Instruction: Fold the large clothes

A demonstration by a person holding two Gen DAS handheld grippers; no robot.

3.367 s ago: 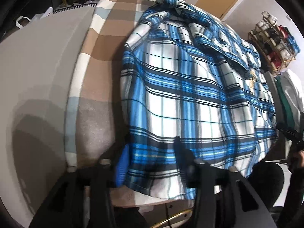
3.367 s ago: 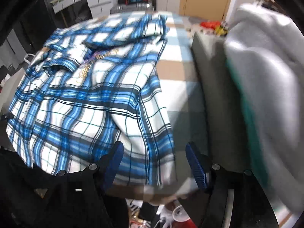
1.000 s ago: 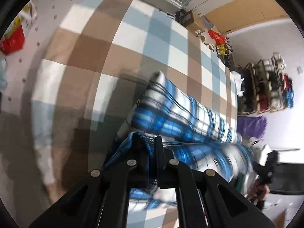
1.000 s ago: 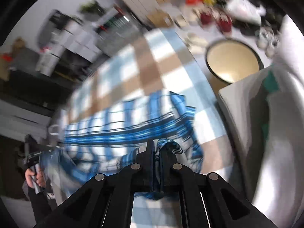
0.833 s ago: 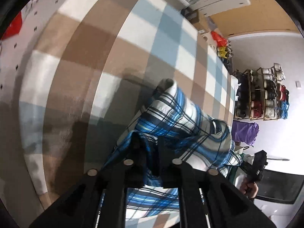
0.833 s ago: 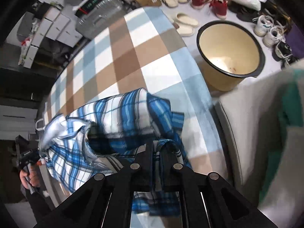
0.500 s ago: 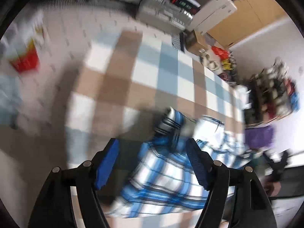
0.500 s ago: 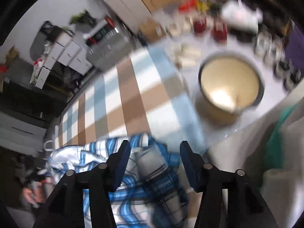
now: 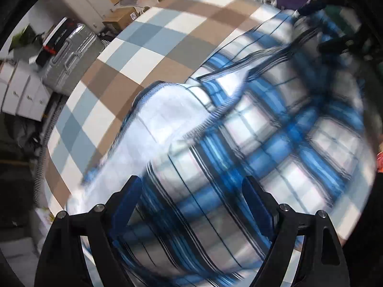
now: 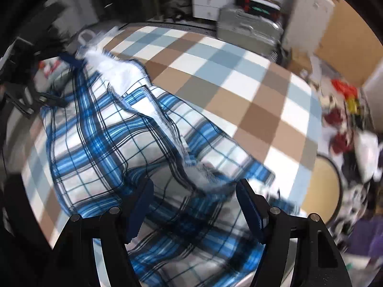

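Fold step, status: I have let go of the shirt (image 9: 251,124), left gripper (image 9: 191,205) and right gripper (image 10: 194,205) jaws opening, nothing pinched; hem now doubled over on the blanket (image 10: 215,71), one fold done.

Silver suitcase (image 9: 69,57), white drawers (image 10: 208,2)

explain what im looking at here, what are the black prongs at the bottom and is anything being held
No robot here: a person holds a pair of hand tongs in each hand, each with a wide-angle camera looking along its two fingers. One picture comes from the left tongs, the other from the right tongs; the black prongs are their fingers. Below lies a blue plaid shirt, partly folded, on a checked cover. Both tongs are opening above the shirt, and neither pinches cloth, so nothing is held. The left view is blurred.
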